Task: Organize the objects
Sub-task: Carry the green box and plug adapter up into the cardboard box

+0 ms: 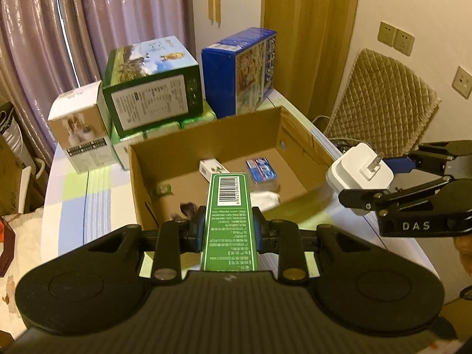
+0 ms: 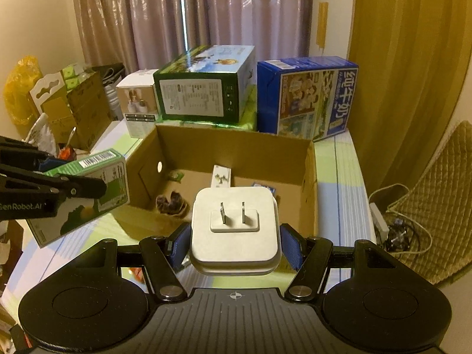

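Left gripper (image 1: 227, 230) has its fingers clamped on a slim green box (image 1: 228, 206), held above the near wall of the open cardboard box (image 1: 183, 144) on the tabletop (image 1: 73, 183). Right gripper (image 2: 235, 243) fingers squeeze a white plug adapter (image 2: 234, 230), prongs forward, just short of that box. Inside lie a blue packet (image 1: 261, 171) and small white carton (image 1: 211, 168). Behind it stand a green carton (image 2: 203, 94) and blue milk carton (image 2: 306, 97).
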The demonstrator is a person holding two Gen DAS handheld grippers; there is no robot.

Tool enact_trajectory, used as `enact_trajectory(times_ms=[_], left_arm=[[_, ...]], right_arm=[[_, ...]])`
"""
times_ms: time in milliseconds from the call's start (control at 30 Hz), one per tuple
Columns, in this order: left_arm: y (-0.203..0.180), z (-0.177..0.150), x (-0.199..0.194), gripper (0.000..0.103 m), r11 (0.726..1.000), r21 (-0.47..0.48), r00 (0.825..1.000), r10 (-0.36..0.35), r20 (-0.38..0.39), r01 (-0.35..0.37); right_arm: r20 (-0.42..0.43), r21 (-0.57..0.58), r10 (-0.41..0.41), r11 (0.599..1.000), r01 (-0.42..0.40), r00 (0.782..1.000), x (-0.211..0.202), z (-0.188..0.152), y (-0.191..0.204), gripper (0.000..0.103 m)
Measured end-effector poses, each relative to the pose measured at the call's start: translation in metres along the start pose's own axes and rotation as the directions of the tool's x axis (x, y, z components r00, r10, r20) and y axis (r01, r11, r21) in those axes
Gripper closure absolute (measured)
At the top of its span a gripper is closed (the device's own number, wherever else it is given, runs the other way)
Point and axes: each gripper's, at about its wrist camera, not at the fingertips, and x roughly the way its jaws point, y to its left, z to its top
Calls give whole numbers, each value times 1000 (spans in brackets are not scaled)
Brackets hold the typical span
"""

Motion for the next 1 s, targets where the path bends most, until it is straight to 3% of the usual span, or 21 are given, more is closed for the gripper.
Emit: enact_trajectory(times_ms=[267,1000], left_arm=[[14,23,28,78,1000,-8,1000,1,-18,-1],[57,36,120,78,997,-71,996,-8,-94,1]], right_arm=[[-41,-14,10,1000,-10,999,36,21,-4,42],[-116,-4,16,1000,-17,993,126,50,-22,42]])
